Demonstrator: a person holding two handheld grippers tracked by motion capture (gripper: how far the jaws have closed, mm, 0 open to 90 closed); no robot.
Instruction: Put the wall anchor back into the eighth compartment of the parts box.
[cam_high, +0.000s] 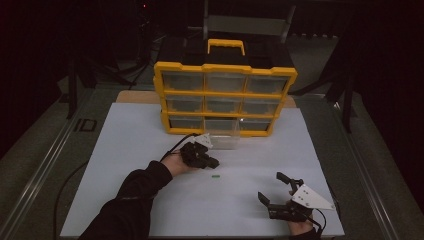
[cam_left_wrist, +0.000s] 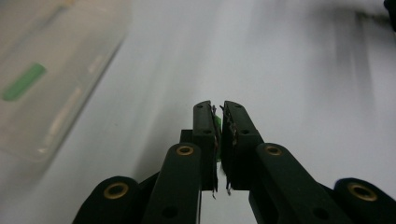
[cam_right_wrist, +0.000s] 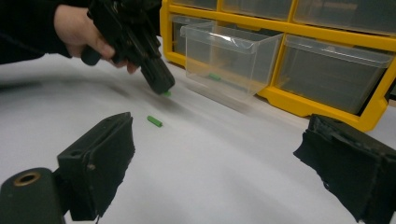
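Note:
My left gripper (cam_high: 213, 162) is shut on a small green piece (cam_left_wrist: 217, 127), pinched between its black pads just above the white table. The right gripper view shows that gripper (cam_right_wrist: 164, 89) pointing down, with the green piece (cam_right_wrist: 166, 94) at its tip. A second green piece (cam_high: 215, 176) lies loose on the table just in front of it. A clear drawer (cam_high: 222, 140) stands pulled out of the yellow organizer (cam_high: 225, 95), with a green piece (cam_right_wrist: 214, 77) inside. My right gripper (cam_high: 270, 186) rests open near the table's front right, nothing between its jaws.
The yellow organizer with several clear drawers stands at the back of the white table top (cam_high: 150, 150), its black and yellow handle (cam_high: 226, 46) on top. A cable (cam_high: 172, 147) trails from the left gripper. Dark floor and metal rails surround the table.

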